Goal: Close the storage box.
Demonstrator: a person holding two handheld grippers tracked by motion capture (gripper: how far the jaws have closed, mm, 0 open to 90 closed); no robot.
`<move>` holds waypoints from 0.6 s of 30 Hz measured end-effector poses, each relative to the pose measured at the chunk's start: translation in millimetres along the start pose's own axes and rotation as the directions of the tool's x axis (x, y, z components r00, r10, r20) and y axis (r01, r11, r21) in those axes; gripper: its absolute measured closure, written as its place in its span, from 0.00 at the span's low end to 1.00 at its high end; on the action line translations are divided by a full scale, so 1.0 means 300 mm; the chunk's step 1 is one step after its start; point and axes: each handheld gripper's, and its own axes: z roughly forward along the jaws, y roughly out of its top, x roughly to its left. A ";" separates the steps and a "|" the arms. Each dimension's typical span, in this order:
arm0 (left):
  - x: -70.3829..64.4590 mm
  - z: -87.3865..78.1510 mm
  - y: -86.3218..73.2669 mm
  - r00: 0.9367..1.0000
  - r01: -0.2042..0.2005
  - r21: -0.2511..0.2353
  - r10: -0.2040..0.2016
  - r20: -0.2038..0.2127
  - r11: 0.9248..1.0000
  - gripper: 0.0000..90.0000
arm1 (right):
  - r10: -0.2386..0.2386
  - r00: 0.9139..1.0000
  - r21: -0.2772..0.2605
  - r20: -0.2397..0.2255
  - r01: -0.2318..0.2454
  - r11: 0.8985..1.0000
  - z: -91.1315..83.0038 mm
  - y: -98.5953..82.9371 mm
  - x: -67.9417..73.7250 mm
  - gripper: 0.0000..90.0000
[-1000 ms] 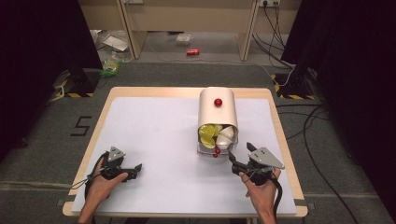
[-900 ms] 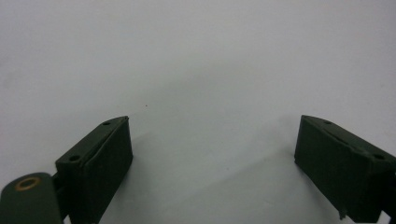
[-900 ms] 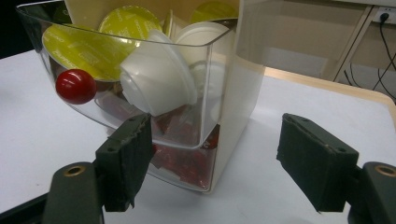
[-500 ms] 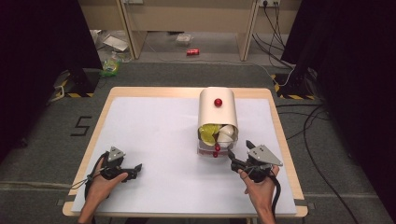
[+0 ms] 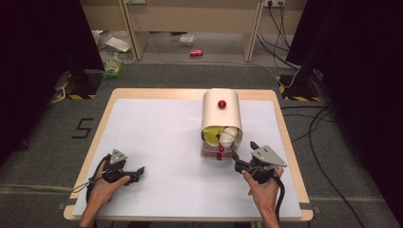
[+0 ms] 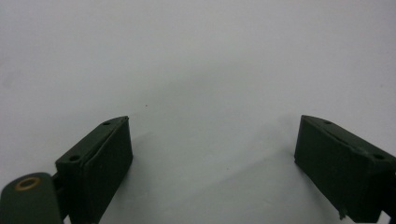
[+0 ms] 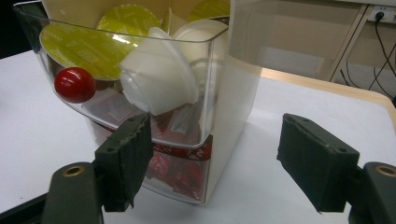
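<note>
Landmark: the cream capsule dispenser (image 5: 222, 110) stands right of centre on the white table (image 5: 157, 137), its open clear drawers facing the person.
Upper drawer (image 7: 140, 74): clear plastic, pulled out of the dispenser's front, heaped with yellow-lidded pods (image 7: 77, 46) and white capsules (image 7: 156, 84); a red knob (image 7: 74, 84) sits on its front wall.
Lower drawer (image 7: 180, 170): under the upper one, holding red sachets; a second red knob (image 5: 219, 156) shows at its front in the high view.
Right gripper (image 5: 243, 160): just in front of the dispenser's right front corner, jaws spread wide and holding nothing; in the right gripper view the left jaw sits in front of the drawer wall, the right jaw over bare table beside the dispenser.
Left gripper (image 5: 138, 170): well to the left of the dispenser near the table's front edge, jaws wide apart over bare table, holding nothing.
Risk, missed knob: the red knob lies left of the gap between the right jaws, so closing here would likely pinch the drawer corner instead.
Risk, sliding: nothing braces the dispenser, so a push or pull on a drawer could shift or tip the whole unit.
Risk, spill: the heaped white capsules ride above the drawer rim; a jolt could roll one onto the table.
</note>
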 end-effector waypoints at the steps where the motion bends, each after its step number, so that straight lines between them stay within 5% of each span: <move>1: 0.000 0.000 0.000 1.000 0.001 0.000 -0.001 0.001 1.000 0.12 | -0.001 1.000 0.000 0.001 0.001 1.000 0.002 0.000 0.000 0.30; 18: 0.000 0.000 0.000 1.000 0.001 0.000 -0.001 0.000 1.000 0.12 | -0.003 1.000 -0.005 0.011 0.003 1.000 0.023 0.007 -0.005 0.30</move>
